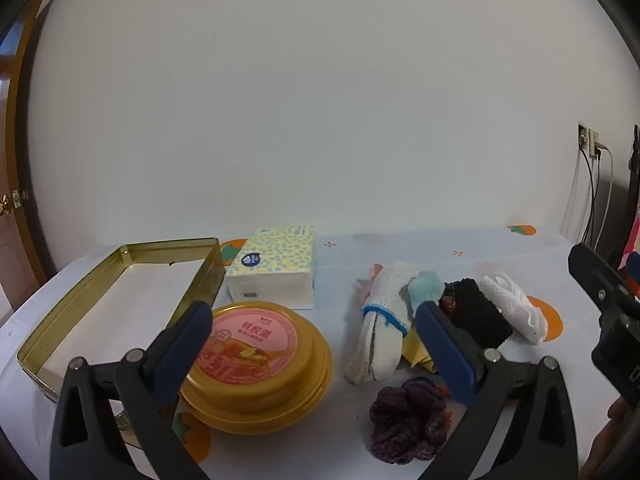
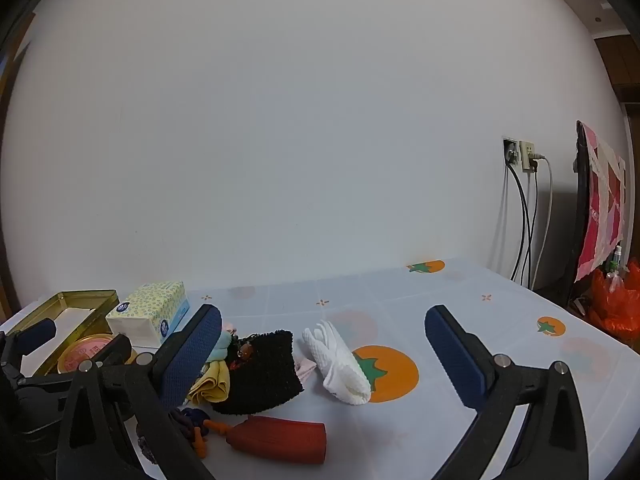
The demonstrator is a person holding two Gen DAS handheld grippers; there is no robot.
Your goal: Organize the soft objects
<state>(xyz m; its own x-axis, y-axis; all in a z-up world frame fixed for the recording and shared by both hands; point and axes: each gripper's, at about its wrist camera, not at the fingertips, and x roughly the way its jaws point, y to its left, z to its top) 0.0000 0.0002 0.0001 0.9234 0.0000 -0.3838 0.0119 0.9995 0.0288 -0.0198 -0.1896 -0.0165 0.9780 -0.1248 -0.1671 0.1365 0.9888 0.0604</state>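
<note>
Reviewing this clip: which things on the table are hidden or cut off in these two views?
- Yellow cloth: left wrist view, mostly behind a blue finger.
- Gold tin: right wrist view, front hidden by the left hand-held gripper.
- Purple scrunchie: right wrist view, largely behind a blue finger.

Table point(image 2: 460, 312), tomato-print cloth: gold tin point(image 1: 120, 280), tissue pack point(image 1: 276, 264), yellow tub point(image 1: 260, 356), soft-item heap point(image 1: 420, 312)
</note>
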